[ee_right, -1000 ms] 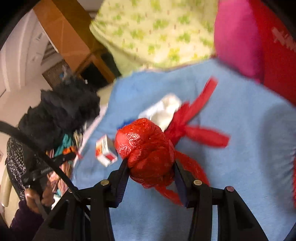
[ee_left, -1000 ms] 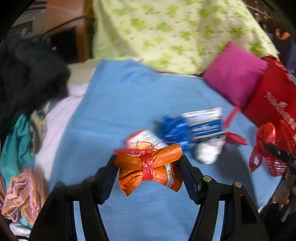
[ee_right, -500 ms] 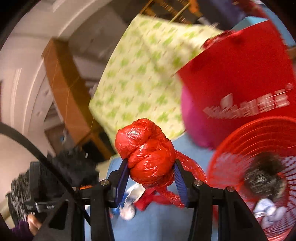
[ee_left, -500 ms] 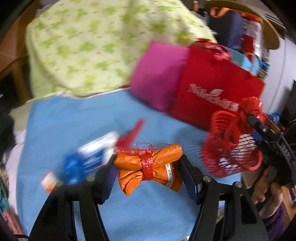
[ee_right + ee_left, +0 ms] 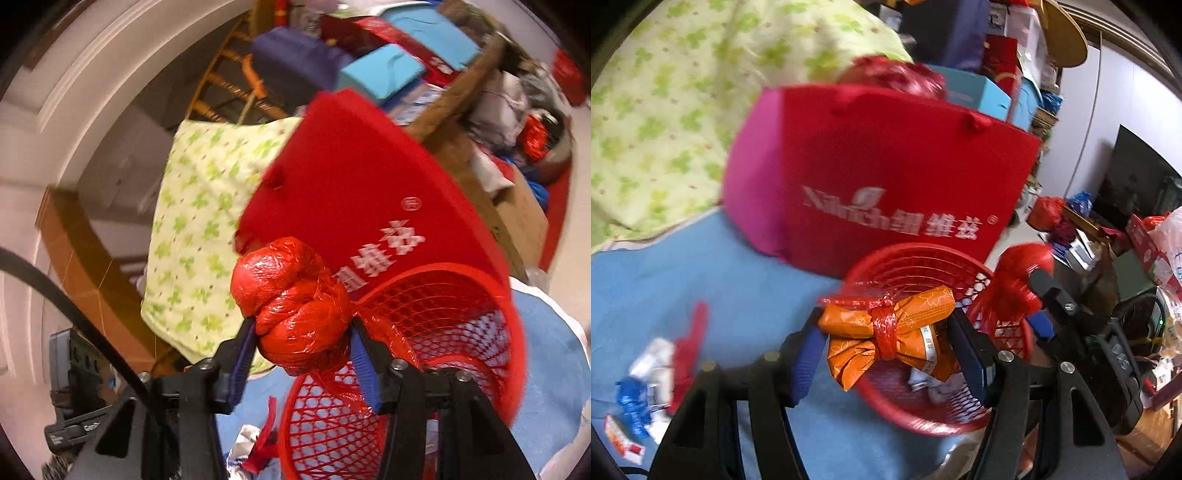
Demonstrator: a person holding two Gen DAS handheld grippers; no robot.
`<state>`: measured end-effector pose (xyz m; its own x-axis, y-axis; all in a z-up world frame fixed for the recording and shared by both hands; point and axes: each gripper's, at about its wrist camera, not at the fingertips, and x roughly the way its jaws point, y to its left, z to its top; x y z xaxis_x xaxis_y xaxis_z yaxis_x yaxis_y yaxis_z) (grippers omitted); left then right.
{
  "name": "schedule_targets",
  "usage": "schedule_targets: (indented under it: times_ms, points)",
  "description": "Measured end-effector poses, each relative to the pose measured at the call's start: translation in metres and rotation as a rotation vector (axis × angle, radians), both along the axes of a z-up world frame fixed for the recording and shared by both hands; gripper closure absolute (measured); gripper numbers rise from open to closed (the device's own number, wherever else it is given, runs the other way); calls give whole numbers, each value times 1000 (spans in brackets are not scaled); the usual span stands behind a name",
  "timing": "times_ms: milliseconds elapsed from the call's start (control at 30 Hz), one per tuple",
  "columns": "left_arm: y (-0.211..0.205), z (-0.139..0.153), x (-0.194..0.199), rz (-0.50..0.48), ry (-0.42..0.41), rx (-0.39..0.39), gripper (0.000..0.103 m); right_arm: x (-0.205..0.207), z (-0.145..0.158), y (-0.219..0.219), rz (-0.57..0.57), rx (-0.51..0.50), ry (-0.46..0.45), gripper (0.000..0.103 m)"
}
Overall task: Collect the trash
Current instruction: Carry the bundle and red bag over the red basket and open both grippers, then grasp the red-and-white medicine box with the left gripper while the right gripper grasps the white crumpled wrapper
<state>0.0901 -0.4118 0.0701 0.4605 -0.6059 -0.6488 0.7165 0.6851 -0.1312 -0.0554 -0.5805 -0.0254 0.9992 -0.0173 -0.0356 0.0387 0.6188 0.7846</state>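
The red mesh basket (image 5: 923,417) stands on the blue cloth (image 5: 701,266), just in front of a red tote bag (image 5: 886,166) with white lettering. Inside the basket lie a few pale crumpled scraps (image 5: 932,386); more cannot be told through the blur.

The left gripper (image 5: 886,345) hangs over the basket's near rim, its pads pressed on an orange wrapper (image 5: 886,328) tied round the middle with red string. The right gripper (image 5: 301,345) is at the basket's far edge; its jaws are opening, and a knotted red plastic bag (image 5: 295,306) sits between them, seemingly touching both pads, its loose tail trailing down over the basket's rim (image 5: 519,332).

To the left on the cloth lie the remaining scraps: a blue foil wrapper (image 5: 629,402), a white crumpled piece (image 5: 652,360), a red strip (image 5: 689,343) and a small red-and-white carton (image 5: 622,441). Behind the tote rests a green-patterned pillow (image 5: 665,92).
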Motion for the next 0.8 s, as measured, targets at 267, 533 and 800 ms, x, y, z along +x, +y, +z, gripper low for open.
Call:
schedule_targets:
  times_ms: [267,533,800]
  points:
    - [-4,-18,11,30,79,-10,34,-15,-11,-25,-80,82,-26,16]
    - [102,-29,1,190,52,-34,33,-3,17,16,-23,-113,-54,16]
    - [278,-64,-5,572,31,-1,31,11,49,104,118,-397,-135,16]
